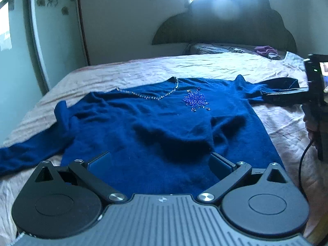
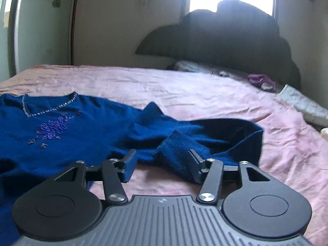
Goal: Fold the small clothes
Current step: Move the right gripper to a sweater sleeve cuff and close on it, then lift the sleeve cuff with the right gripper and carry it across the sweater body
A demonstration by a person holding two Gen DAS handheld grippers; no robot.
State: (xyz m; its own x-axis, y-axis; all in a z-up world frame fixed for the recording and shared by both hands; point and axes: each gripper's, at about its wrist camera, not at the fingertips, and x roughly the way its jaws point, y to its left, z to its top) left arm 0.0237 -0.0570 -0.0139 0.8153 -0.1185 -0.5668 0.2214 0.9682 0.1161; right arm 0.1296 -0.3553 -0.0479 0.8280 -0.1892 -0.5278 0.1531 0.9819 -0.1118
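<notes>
The left hand-held gripper (image 1: 161, 162) is being held released, jaws spread wide above the hem of the blue sweater (image 1: 155, 123), nothing pinched. The right hand-held gripper (image 2: 162, 164) is half-spread around the folded-over sleeve cuff (image 2: 174, 151), pads not pressing. The sweater is lying front-up on the pink bed (image 2: 184, 86). Farther back, a dark headboard (image 1: 235, 28) is being backlit.

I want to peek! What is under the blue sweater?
Under the blue sweater lies the wrinkled pink bedsheet, showing all around it. The part right beneath is covered, so anything hidden there cannot be seen.
</notes>
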